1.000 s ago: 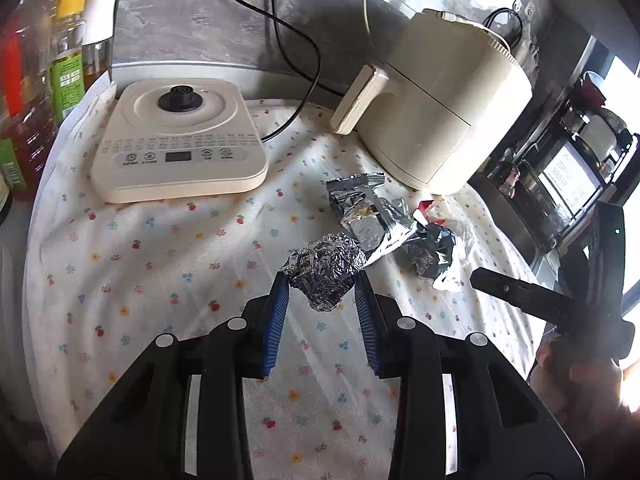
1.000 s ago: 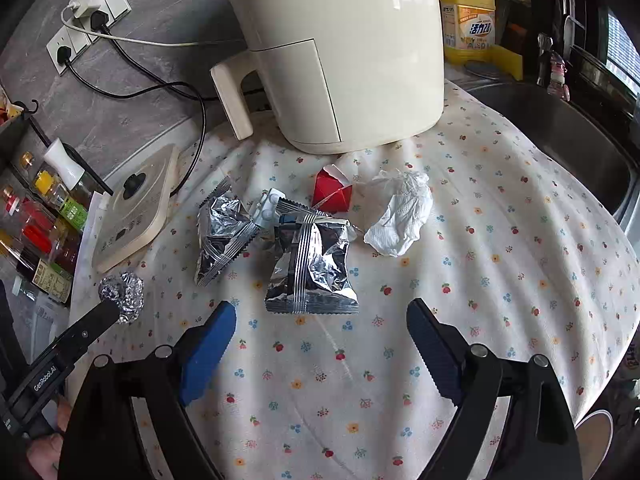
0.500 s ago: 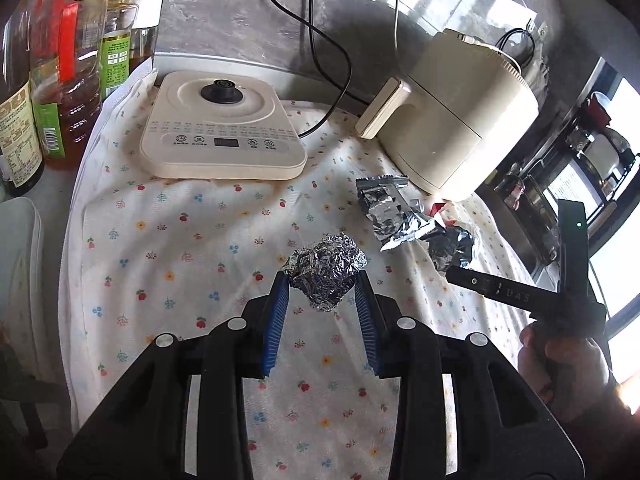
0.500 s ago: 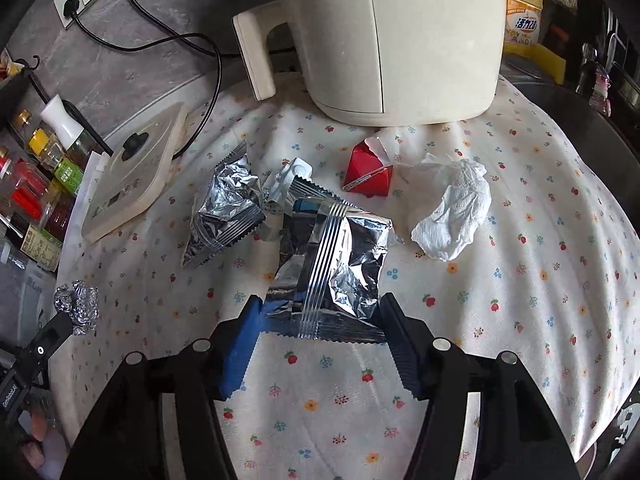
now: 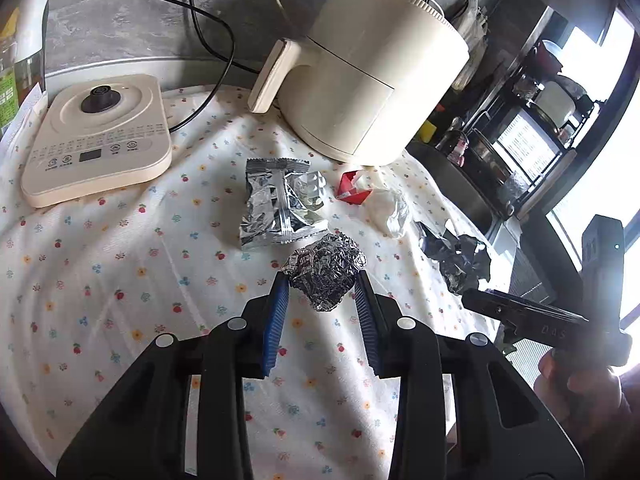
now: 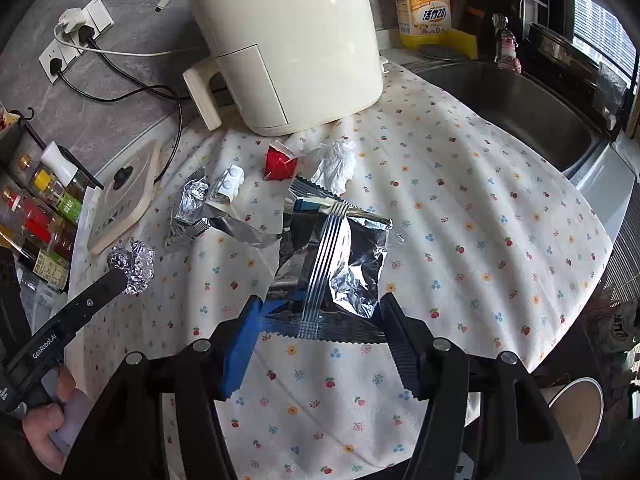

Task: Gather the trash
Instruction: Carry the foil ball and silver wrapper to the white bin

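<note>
Holding two pieces of trash at once, I have both claws loaded above the surface (image 5: 100,264). My left claw (image 5: 322,300) is closed to a narrow gap around a crumpled foil ball (image 5: 325,274), pinched near the fingertips and lifted clear of the flowered cloth. My right claw (image 6: 320,320) sits wider, closed on the bottom seam of a silver snack wrapper (image 6: 332,264), which stands up from the pads and hangs slightly creased.

I judge everything here as very light. The foil ball is stiff enough to keep its shape, but it would dent under hard pressure, so a moderate squeeze across its widest part suits it. The wrapper is thin, floppy and slick; the crimped seam is the best hold, since the smooth panel could slide out from between the pads.

Counting what remains on the cloth: one more silver wrapper (image 5: 276,208) lying flat, one small white blister pack (image 6: 230,182) touching it, one red carton piece (image 6: 280,162), and one wad of white tissue (image 6: 336,164) just beside the carton. That makes six pieces in all, two held and four waiting. The tissue is soft and will compress; the carton is stiffer, best taken across its folded edge. One cream air fryer (image 6: 288,40) stands behind them.
</note>
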`<state>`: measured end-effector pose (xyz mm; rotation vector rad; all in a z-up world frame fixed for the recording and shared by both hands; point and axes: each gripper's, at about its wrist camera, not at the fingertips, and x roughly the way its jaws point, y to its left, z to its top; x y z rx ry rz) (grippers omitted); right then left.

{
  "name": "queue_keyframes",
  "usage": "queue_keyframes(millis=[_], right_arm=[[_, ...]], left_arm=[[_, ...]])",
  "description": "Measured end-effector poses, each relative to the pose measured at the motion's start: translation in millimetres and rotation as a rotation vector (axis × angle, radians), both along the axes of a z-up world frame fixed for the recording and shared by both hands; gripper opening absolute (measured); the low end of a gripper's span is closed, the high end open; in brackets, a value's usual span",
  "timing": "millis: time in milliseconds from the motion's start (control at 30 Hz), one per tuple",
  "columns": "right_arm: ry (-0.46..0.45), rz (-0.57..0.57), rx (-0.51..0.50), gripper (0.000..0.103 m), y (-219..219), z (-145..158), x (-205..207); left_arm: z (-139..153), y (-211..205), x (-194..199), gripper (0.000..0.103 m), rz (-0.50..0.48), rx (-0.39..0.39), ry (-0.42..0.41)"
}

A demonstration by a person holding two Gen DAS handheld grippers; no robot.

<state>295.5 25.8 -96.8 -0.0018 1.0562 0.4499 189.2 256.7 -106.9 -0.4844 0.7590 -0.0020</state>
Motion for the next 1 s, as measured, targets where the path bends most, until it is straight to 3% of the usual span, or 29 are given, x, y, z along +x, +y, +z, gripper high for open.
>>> queue_keyframes(millis=[267, 667, 1000], right_arm=[[-0.018, -0.100, 0.031, 0.060, -74.2, 7.8, -10.1], [0.010, -0.353, 0.034, 0.060, -271.8, 0.8, -53.0], [0.056, -0.509, 0.036, 0.060, -393.4, -22.3, -94.8]], left_arm=[[0.1, -67.3, 27.6, 0.034, -0.101, 0.020, 0.003], [6.1, -227.7, 37.0, 0.034, -0.299, 0.033, 0.016], [3.8, -339.3, 26.7, 0.034, -0.421, 0.050, 0.037]])
